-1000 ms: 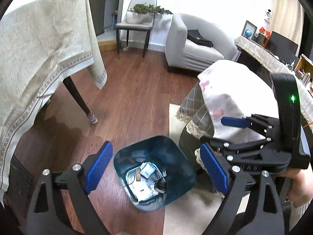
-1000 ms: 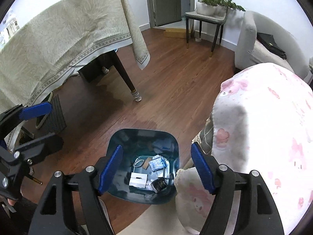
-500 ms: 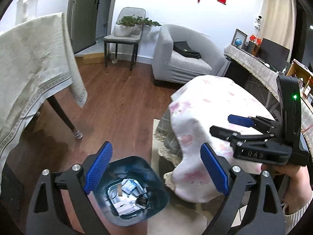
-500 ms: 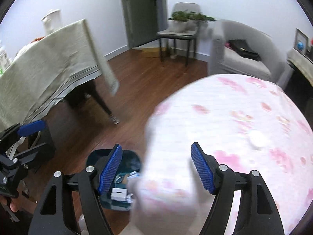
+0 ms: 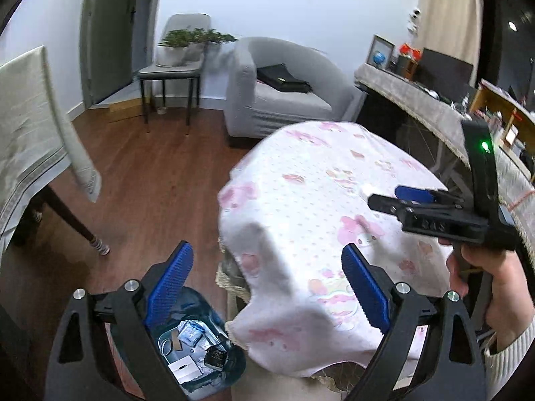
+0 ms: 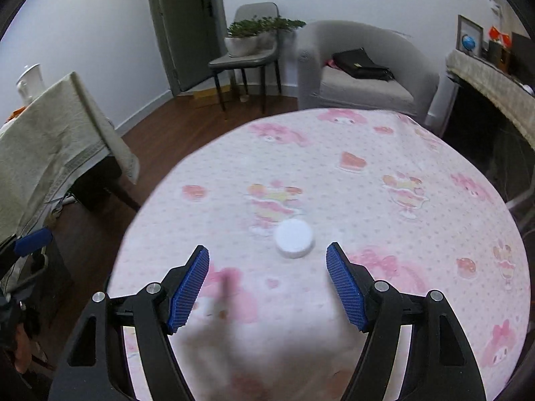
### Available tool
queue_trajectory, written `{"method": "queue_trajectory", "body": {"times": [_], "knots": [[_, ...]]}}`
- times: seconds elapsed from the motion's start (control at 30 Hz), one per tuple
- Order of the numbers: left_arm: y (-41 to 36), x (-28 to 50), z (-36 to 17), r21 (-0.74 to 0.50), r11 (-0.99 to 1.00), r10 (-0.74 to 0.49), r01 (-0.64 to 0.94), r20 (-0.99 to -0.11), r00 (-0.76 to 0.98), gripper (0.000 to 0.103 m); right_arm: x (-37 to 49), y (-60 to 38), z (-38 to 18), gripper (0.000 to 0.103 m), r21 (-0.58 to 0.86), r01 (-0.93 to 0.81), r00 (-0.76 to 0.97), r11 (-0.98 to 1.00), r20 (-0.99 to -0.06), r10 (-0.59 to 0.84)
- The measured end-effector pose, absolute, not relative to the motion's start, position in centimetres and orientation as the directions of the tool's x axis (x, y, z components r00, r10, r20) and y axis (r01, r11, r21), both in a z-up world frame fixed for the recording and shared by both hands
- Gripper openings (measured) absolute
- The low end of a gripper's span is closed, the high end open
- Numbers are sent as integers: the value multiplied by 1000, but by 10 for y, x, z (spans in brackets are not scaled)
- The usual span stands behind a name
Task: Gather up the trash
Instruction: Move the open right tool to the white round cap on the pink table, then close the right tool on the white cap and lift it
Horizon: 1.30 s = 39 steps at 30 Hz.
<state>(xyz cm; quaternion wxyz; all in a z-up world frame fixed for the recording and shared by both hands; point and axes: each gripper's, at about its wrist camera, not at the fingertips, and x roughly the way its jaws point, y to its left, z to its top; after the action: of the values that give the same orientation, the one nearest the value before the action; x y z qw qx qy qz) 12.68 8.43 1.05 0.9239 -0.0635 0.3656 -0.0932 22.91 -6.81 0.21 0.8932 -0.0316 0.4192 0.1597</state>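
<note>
A white round cap-like piece of trash (image 6: 294,238) lies on the round table with the pink cartoon cloth (image 6: 384,200). My right gripper (image 6: 267,284) is open and empty, hovering just short of the piece, which sits between and slightly beyond its fingertips. My left gripper (image 5: 267,287) is open and empty, over the table's near edge. A dark blue bin (image 5: 197,351) with papers and wrappers stands on the floor below it. The right gripper also shows in the left wrist view (image 5: 398,197), near the white piece (image 5: 366,189).
A table with a beige cloth (image 5: 30,140) stands at the left, its dark leg (image 5: 73,224) on the wood floor. A grey armchair (image 5: 284,90), a chair with a plant (image 5: 180,63) and a cloth-covered sideboard (image 5: 434,113) stand further back.
Both grippers rose from above the bin and swung right over the pink table. The white piece came into the right wrist view between the fingers. Both jaws stayed open.
</note>
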Motion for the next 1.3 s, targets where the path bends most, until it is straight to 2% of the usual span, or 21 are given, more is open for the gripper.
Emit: {"method": "queue_trajectory", "body": {"times": [0.23,0.3,0.47,0.5,0.57,0.63,0.73,0.97,1.3], "knots": [[66,146,-6,-159,972,-233,170,-700,675,84,252,-69,-8,59,43,-292,580,955,-786,213],[65,151,-8,-159,971,-239,179,-702,671,83,257,-66,-11,52,30,-297,570,954,-796,203],[66,162,-11,-187,964,-265,188,-705,658,73,263,-60,-15,45,-3,-306,558,952,-811,177],[66,163,-12,-194,962,-272,192,-707,653,68,263,-59,-15,42,-2,-306,556,952,-812,177],[62,163,-14,-196,958,-285,208,-714,640,64,262,-58,-15,30,-5,-309,558,951,-811,177],[58,160,-14,-189,956,-291,225,-716,635,63,262,-57,-15,30,-3,-304,558,953,-811,175],[53,155,-14,-191,950,-308,248,-712,631,62,262,-66,-13,30,77,-283,545,956,-808,227],[39,140,-11,-218,928,-364,302,-695,620,57,246,-70,0,30,381,-305,468,873,-738,486],[51,121,-11,-283,922,-387,264,-667,637,35,215,-36,3,30,629,-349,311,695,-621,719]]}}
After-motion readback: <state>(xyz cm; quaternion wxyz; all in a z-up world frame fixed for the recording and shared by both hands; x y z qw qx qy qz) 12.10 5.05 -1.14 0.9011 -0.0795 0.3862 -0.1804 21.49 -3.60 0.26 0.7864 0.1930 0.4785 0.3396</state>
